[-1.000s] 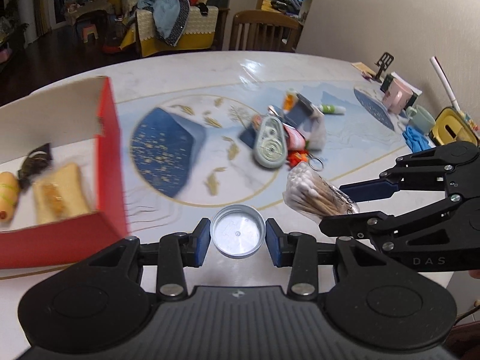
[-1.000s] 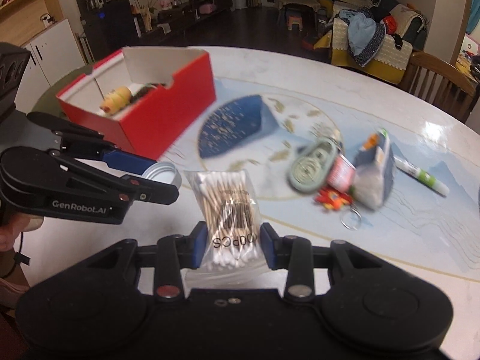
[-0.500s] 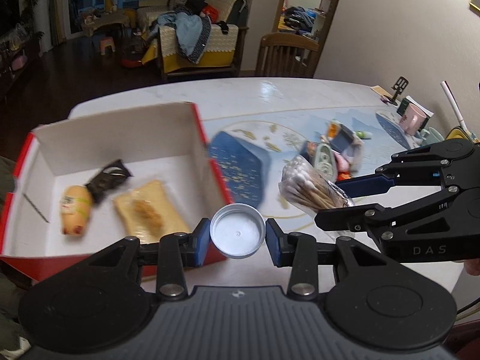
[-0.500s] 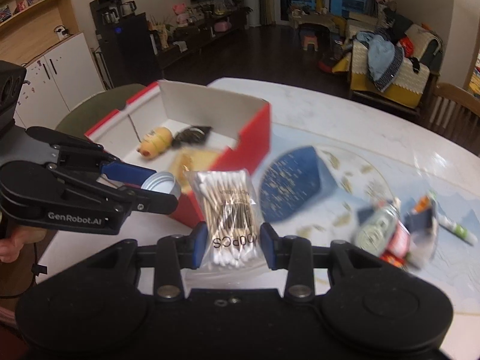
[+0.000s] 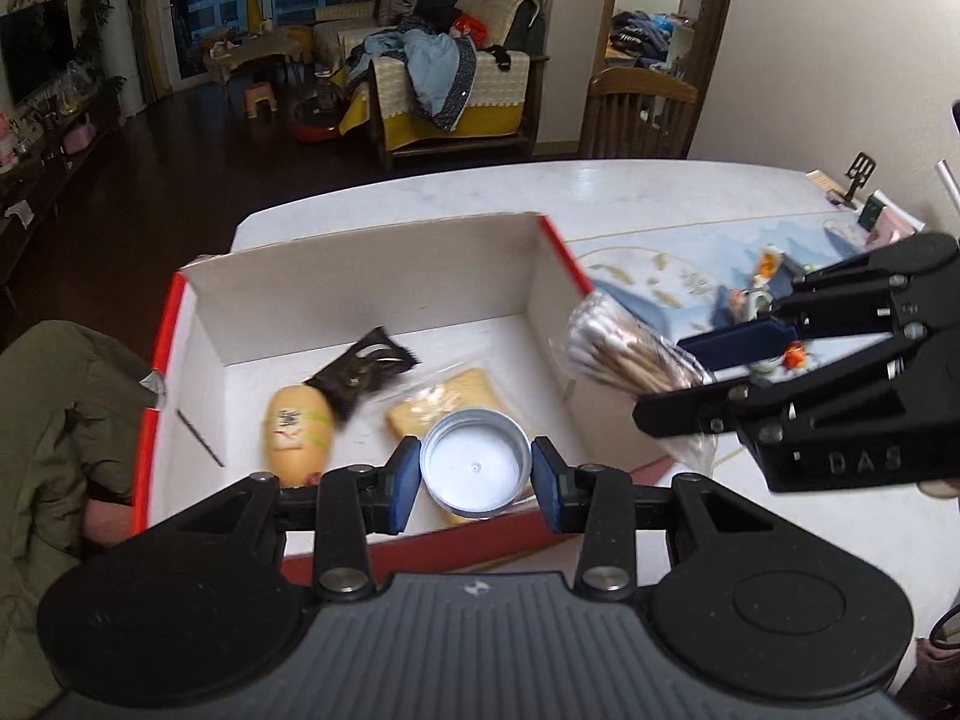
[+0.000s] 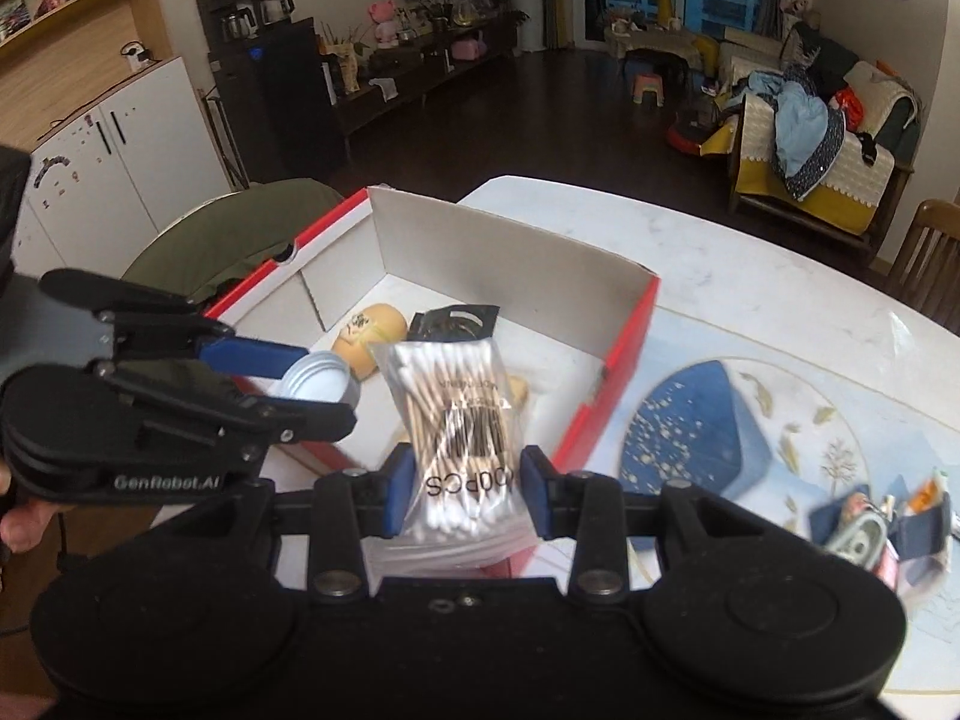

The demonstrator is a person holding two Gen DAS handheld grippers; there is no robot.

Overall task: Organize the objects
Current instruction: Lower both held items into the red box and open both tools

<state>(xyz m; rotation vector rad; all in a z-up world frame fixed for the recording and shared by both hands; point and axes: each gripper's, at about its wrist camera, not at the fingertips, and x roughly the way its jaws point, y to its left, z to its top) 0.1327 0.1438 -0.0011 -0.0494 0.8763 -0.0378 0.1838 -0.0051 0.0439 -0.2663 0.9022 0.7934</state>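
The left gripper (image 6: 336,384) body reads "GenRobot.AI", the right gripper (image 5: 690,363) body reads "DAS", and the cotton swab bag (image 6: 465,438) clamped between the right gripper's pads shows "00PCS" printed upside down beside a barcode.

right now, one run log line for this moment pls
left gripper: shut on round metal lid | right gripper: shut on clear cotton-swab bag | both over red cardboard box
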